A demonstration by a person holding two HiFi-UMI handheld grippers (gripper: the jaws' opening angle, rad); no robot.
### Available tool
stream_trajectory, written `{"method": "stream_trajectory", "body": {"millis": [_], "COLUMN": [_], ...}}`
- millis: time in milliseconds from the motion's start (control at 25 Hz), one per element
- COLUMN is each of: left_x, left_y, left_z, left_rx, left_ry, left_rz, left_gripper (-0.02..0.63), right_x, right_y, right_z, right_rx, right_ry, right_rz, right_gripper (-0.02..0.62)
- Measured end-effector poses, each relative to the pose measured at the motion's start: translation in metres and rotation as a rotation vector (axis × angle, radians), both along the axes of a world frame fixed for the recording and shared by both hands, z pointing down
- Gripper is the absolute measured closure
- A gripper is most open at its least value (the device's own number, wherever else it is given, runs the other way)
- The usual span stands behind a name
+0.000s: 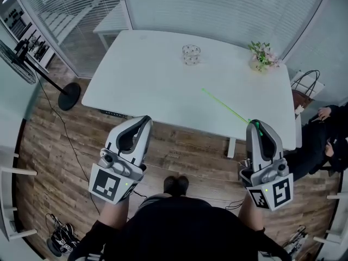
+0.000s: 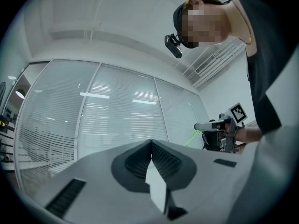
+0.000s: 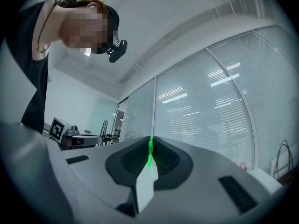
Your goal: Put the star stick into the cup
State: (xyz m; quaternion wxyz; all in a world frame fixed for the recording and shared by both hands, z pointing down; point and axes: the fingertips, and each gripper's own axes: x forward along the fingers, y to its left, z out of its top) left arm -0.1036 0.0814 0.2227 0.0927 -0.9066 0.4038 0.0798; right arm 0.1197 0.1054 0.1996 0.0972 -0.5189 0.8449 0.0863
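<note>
A clear glass cup (image 1: 191,54) stands toward the far side of the white table (image 1: 141,75). My right gripper (image 1: 255,125) is shut on a thin green stick (image 1: 228,107), which slants up and left over the table's near right part. In the right gripper view the green stick (image 3: 150,154) shows pinched between the closed jaws. My left gripper (image 1: 145,118) hangs before the table's near edge, shut with nothing in it. The left gripper view looks upward, with the left gripper (image 2: 151,142) closed and the right gripper (image 2: 218,129) off to the side. The stick's star is too small to make out.
A small pot of flowers (image 1: 263,56) sits at the table's far right corner. A fan stand (image 1: 69,95) is on the wooden floor at left. A bag (image 1: 303,91) and a seated person (image 1: 326,132) are at right. Shoes (image 1: 60,237) lie at the lower left.
</note>
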Motion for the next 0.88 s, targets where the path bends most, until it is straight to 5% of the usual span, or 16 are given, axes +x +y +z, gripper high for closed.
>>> {"method": "stream_trajectory", "body": {"millis": [880], "left_x": [0.019], "left_y": [0.006], "left_z": [0.005], "left_rx": [0.005], "left_ry": [-0.003], "left_rz": [-0.030], "left_gripper": [0.592], "right_x": [0.021], "right_y": [-0.006], "right_z": [0.003], "right_rx": [0.011], "right_ry": [-0.019], "right_rz": [-0.027], "right_gripper": [0.574]}}
